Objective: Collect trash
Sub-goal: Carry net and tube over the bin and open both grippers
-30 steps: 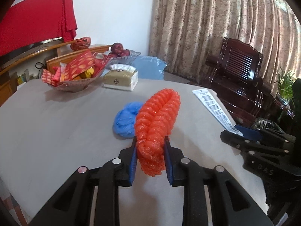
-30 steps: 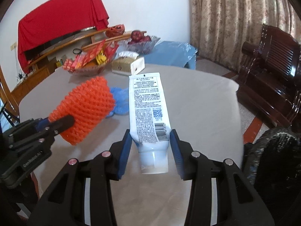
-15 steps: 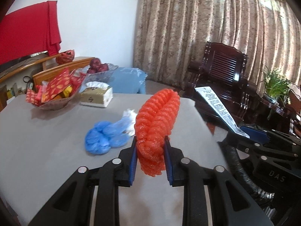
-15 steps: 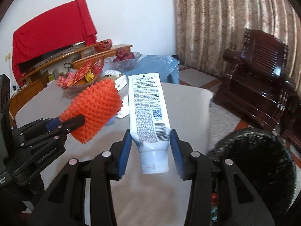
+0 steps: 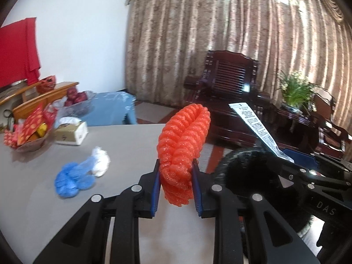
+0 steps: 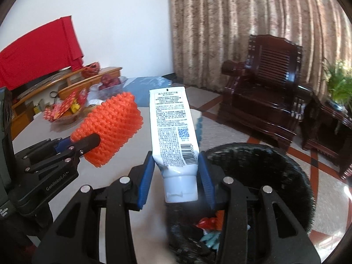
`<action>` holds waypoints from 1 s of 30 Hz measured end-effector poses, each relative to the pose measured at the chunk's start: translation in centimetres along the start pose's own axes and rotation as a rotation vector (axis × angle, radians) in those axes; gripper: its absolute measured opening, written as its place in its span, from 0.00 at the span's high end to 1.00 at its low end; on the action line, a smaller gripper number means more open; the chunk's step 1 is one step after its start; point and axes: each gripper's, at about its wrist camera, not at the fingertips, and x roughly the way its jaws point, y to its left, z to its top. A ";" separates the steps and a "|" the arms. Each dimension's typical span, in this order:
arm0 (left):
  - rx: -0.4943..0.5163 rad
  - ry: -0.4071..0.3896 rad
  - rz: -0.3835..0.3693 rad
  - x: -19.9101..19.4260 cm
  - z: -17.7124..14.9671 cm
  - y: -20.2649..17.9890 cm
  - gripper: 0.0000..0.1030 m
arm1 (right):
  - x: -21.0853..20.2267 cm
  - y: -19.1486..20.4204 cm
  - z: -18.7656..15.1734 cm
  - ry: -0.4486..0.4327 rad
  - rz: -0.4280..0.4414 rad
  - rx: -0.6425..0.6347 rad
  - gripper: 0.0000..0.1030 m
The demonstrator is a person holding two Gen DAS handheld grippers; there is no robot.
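Trash in both of my tongs had to go into the black-lined bin (image 6: 259,176), which sat on the floor just off the surface (image 5: 123,151) edge. My right tongs (image 6: 176,171) were clenched on the white tube (image 6: 172,132), its long axis pointing up and away, cap end already over the bin's mouth. My left tongs (image 5: 176,187) gripped the orange foam net (image 5: 183,145) above the surface edge, with the bin to their right. By my judgement the right was nearer. A blue net (image 5: 74,179) lay on the surface.
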 end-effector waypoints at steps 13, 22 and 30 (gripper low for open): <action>0.078 0.013 -0.133 3.0 0.7 -7.7 0.75 | -3.0 -6.6 -2.0 -0.011 -0.125 0.083 0.62; 0.115 0.048 -0.184 5.5 0.0 -11.4 0.75 | -3.0 -9.9 -3.4 -0.003 -0.192 0.143 0.62; 0.139 0.086 -0.182 8.1 -1.2 -13.2 0.75 | -1.3 -11.3 -4.5 0.040 -0.208 0.167 0.62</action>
